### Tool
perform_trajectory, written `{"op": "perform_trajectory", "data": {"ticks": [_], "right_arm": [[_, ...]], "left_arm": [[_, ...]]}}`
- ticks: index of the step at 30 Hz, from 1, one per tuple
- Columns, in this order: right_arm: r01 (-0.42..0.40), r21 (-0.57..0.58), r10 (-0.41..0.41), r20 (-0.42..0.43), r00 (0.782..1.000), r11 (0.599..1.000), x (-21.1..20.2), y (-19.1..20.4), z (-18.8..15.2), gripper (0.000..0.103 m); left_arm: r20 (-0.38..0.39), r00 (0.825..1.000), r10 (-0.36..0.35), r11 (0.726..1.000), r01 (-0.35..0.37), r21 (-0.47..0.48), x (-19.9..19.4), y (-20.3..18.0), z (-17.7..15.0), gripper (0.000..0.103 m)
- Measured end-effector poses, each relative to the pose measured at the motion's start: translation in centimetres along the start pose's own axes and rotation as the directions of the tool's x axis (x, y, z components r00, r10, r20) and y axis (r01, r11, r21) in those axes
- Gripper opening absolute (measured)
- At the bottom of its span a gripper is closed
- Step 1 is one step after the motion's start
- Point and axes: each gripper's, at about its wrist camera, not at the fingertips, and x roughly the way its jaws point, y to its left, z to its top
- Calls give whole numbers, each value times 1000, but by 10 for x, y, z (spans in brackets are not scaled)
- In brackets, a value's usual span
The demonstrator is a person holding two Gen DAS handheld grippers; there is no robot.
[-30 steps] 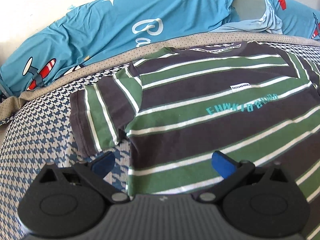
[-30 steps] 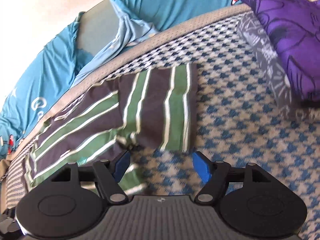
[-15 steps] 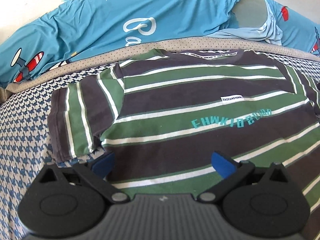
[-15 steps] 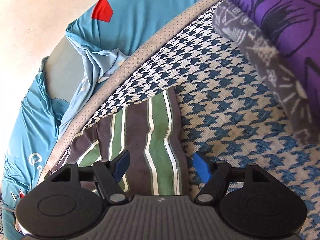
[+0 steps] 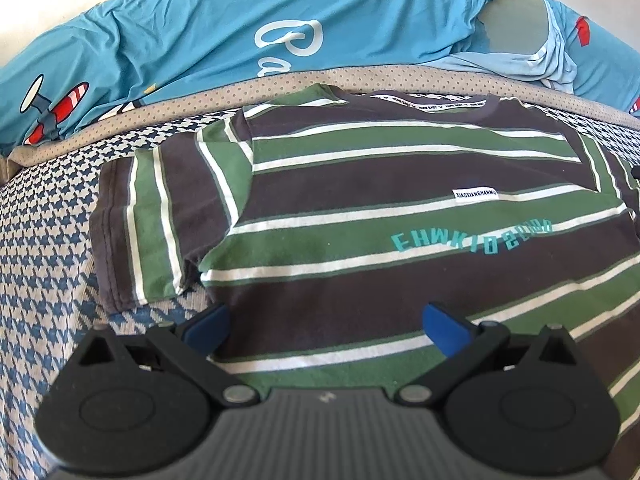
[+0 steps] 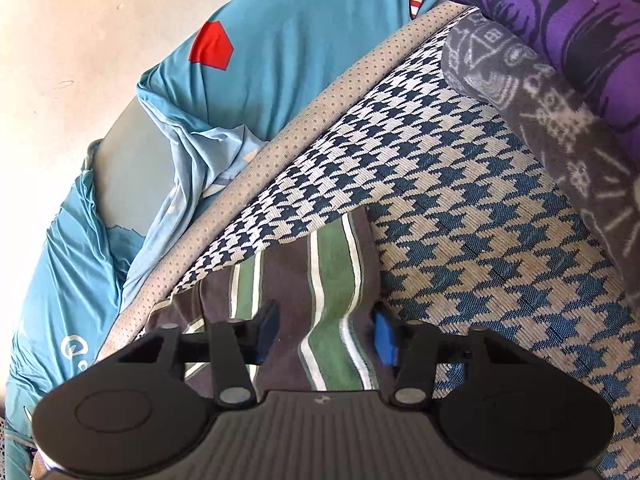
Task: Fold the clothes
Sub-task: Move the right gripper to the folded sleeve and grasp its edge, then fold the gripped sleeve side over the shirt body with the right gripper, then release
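A T-shirt with dark brown, green and white stripes lies flat, front up, on the houndstooth bedcover. Its collar points away from me and its left sleeve is spread out. My left gripper stands open just above the shirt's lower body, near its left side seam. In the right wrist view the shirt's other sleeve runs between the blue fingers of my right gripper. That gripper is partly narrowed but still open, and the cloth bunches slightly between its fingers.
A blue quilt with white lettering and plane prints is heaped along the far edge of the bed, against a pale wall. A purple pillow and a grey patterned cloth lie right of the sleeve. Bare bedcover separates them.
My right gripper has moved forward until the sleeve lies between its fingers, and the fingers have drawn closer together. My left gripper has shifted from the side seam onto the shirt's body.
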Motion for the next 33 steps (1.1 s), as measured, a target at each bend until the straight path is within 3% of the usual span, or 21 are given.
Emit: {"op": "perform_trajectory", "data": {"ticks": [3,4,11,18,25,33], "right_arm": [[-29,14,29,-11,1000,999,5,-3,0,15],[-36,28,37,-19,999,999,6,-5,0,12],[-26,0,26,18,1000,1000,3,3,-2,9],[-82,-154,93,70,993,985,-7,42,-12,8],[-164,-356,204,78,976,920,-17,96,-37,7],[-237,-518,266,-19,964,822,-11,141,-89,7]], "left_arm": [[-1,1000,3,1000,-3,6,0,-1,0,103],[-1,1000,4,1000,-4,8,0,-1,0,103],[-4,1000,4,1000,-4,1,1,1,0,103],[-7,1000,10,1000,-10,-13,2,4,2,103],[-7,1000,16,999,-16,-32,1,8,2,103],[-16,1000,18,997,-19,-75,4,16,3,103]]}}
